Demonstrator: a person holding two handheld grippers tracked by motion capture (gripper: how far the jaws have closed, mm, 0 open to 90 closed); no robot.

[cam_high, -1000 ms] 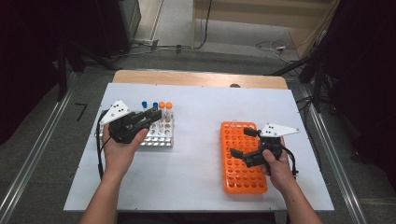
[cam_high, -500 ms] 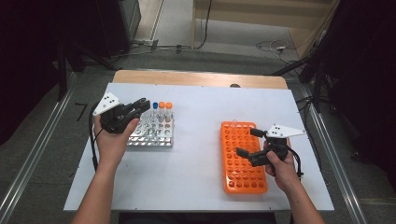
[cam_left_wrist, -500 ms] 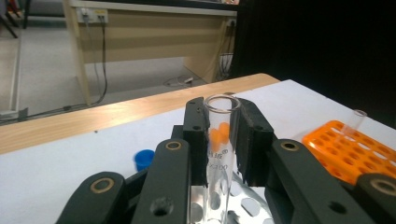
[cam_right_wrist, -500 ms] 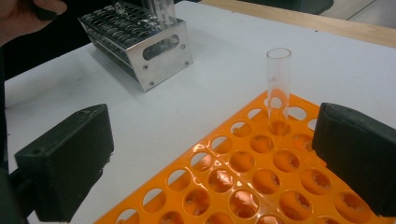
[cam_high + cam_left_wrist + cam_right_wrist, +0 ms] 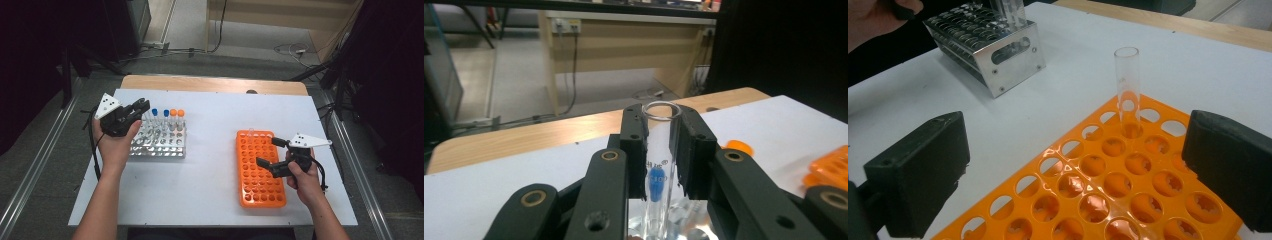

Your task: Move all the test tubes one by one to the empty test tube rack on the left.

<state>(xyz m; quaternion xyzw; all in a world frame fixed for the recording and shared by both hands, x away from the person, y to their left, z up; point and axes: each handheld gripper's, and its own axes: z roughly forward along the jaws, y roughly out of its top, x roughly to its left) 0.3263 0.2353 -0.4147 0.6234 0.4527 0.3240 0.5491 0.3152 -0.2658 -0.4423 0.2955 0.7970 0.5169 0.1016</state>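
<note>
Glass tube (image 5: 659, 150) stands upright between the pads of the left tongs (image 5: 659, 145), clenched on it just under its open rim; its long axis runs vertical, mouth up, and its lower end is hidden behind the jaws over the steel rack (image 5: 160, 140). In the high view the left tongs (image 5: 134, 111) sit at the far left corner of that steel rack, beside the row of blue- and orange-capped tubes (image 5: 167, 119). The step in hand looks like the lift-out — drawing one uncapped tube clear of the steel rack for transfer. Well to the right of the steel rack lies the orange rack (image 5: 259, 167) on the desk (image 5: 210, 195), with one clear tube (image 5: 1127, 85) already standing upright in a far-corner hole. The right tongs (image 5: 1073, 175) hover over the orange rack, released and wide, grasping nothing. The next move, as I judge it, calls for a straight pull upward until the tube's bottom clears the steel rack — then a level carry towards the orange rack, keeping the tube vertical.
</note>
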